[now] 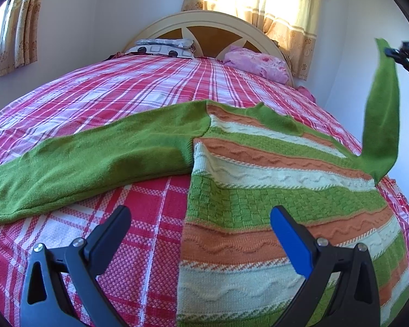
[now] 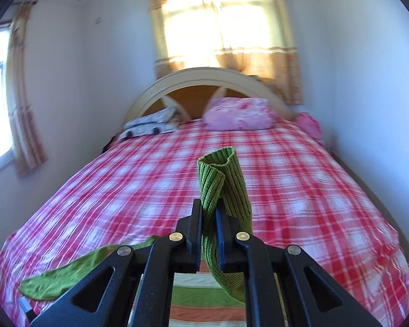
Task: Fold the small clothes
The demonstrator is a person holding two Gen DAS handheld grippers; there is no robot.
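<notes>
Plaid red-and-white bed carries the striped green, orange and cream knitted sweater; right tongs pinch its lifted green sleeve cuff, left tongs spread, empty. Thin grip: cuff could slip.

Left claw gapes wide and empty; right claw is raised, clamped tight.

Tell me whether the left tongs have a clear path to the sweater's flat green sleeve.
Probably yes: the left tongs are open above the bedspread, and nothing lies between them and the flat sleeve just ahead.
</notes>
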